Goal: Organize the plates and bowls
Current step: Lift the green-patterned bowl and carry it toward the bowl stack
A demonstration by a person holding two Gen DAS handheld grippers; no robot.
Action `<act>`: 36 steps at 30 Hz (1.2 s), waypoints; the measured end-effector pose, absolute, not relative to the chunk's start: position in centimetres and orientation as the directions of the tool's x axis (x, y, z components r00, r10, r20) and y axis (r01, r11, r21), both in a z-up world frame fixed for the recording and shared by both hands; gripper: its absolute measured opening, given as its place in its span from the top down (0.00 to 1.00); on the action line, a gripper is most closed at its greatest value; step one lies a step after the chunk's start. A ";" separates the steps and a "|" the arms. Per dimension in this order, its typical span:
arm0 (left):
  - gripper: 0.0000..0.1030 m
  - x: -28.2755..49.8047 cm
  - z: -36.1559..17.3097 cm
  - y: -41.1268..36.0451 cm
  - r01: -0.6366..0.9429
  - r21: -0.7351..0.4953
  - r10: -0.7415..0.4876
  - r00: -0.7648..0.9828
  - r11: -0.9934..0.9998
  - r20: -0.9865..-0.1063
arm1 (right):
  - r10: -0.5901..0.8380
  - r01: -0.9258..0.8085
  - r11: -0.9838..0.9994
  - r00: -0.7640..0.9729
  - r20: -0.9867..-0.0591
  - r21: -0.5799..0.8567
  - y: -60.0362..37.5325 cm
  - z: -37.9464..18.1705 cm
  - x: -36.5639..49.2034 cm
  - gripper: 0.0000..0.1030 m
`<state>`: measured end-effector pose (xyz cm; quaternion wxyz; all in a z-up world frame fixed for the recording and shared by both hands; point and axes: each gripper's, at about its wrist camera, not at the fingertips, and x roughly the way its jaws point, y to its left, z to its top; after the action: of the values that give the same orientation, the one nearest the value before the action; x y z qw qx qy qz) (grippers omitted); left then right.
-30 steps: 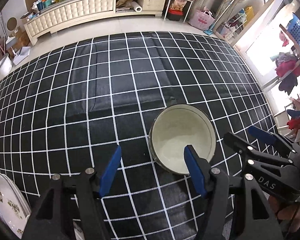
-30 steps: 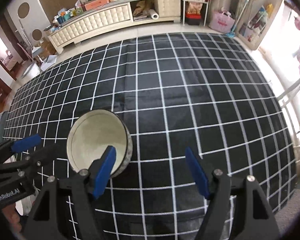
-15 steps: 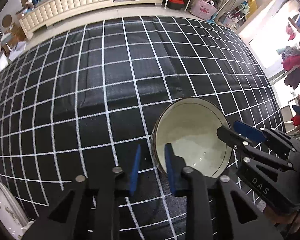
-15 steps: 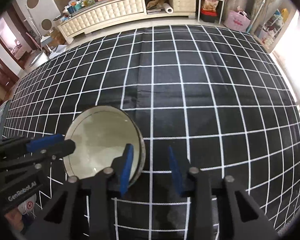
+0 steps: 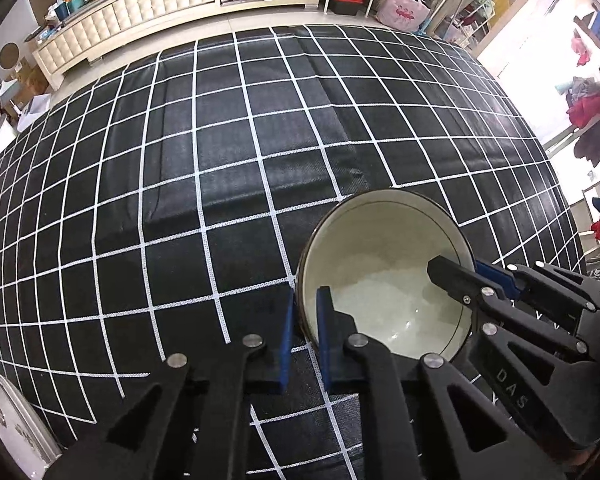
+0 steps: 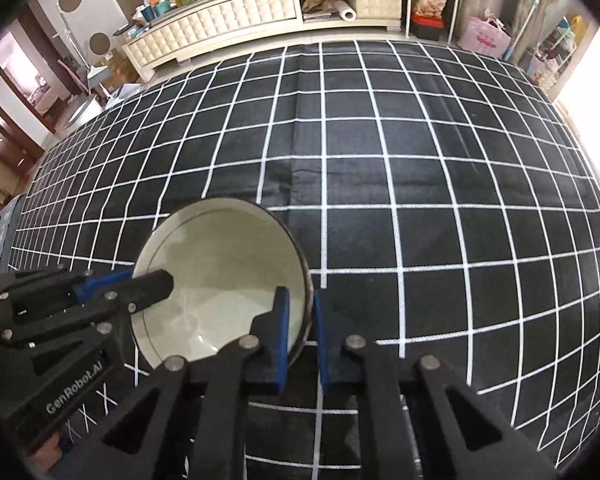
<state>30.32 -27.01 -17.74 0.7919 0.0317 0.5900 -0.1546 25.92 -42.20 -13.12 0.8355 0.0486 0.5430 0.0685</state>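
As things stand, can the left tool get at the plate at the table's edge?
Probably not yet. The left tool is closing on the bowl rim, wall between its pads, and the right tool grips the opposite rim. The plate lies off to the left, nothing between; the bowl must go first.

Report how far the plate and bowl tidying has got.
Done: nothing looks stacked yet. In hand: the left claw and the right claw are each closing over opposite sides of the cream bowl's rim, one finger inside and one outside, with the bowl on the checked cloth. Left: lifting it and placing it; a floral plate sits apart at the edge.
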 end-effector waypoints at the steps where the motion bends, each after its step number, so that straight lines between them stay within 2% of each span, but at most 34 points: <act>1: 0.91 30.4 -17.8 -27.1 0.283 -0.135 -0.210 0.254 0.950 -0.944 | 0.165 -0.056 0.986 0.401 -0.901 0.156 -42.2 -13.0 26.0 0.86; 11: 0.92 29.6 -17.1 -26.6 0.293 -0.139 -0.216 0.249 0.946 -0.944 | 0.183 0.023 0.978 0.395 -0.900 0.209 -42.9 -12.5 25.3 0.89; 19: 0.92 27.4 -14.1 -24.9 0.305 -0.151 -0.236 0.267 0.940 -0.934 | 0.179 0.021 0.978 0.412 -0.894 0.205 -41.4 -9.8 23.4 0.90; 36: 0.92 22.3 -5.8 -12.2 0.179 -0.154 -0.211 0.372 0.972 -0.904 | 0.255 -0.121 0.967 0.462 -0.849 0.224 -31.2 -3.4 20.3 0.89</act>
<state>22.30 -12.23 -5.78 0.8282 -0.0150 0.5478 -0.1178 20.28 -31.19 -3.39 0.8526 0.0660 0.5066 0.1104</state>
